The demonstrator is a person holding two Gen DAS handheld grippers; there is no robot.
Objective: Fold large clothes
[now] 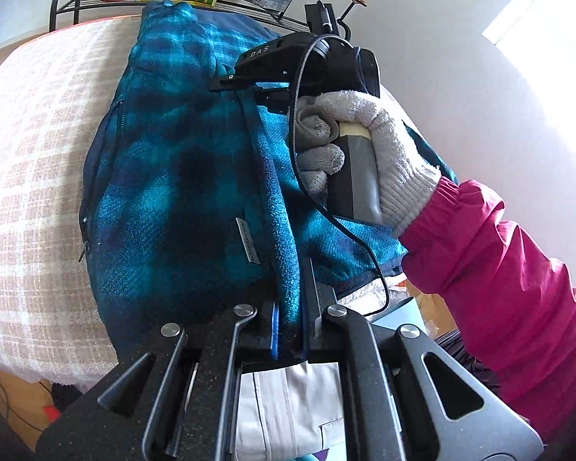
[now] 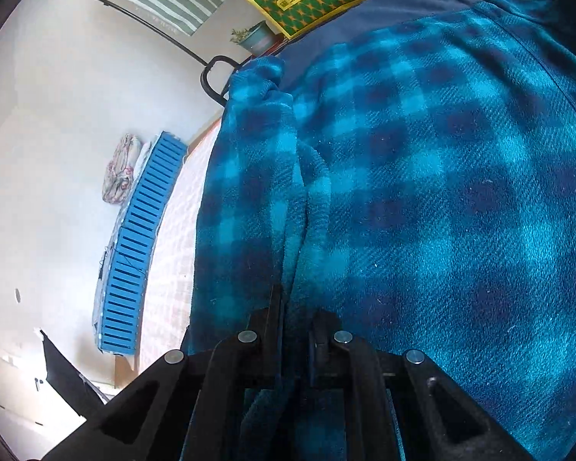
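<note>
Two grippers, both clamped on the one garment: we note the left gripper pinching a raised edge of the teal plaid fleece jacket at lower centre of the left wrist view, and the right gripper closed on a bunched fold of the same fleece at lower centre of its own view. The jacket lies spread across the checked pink-and-white bed cover, filling the middle of the left view; the gloved right hand sits over it at centre right. We judge the fleece thick, soft and limp, light for its bulk, and grippy rather than slippery. It will sag between holds. The bound edge and zip seam at left look the firmest places to grip; a single layer may slide off a bunch.
</note>
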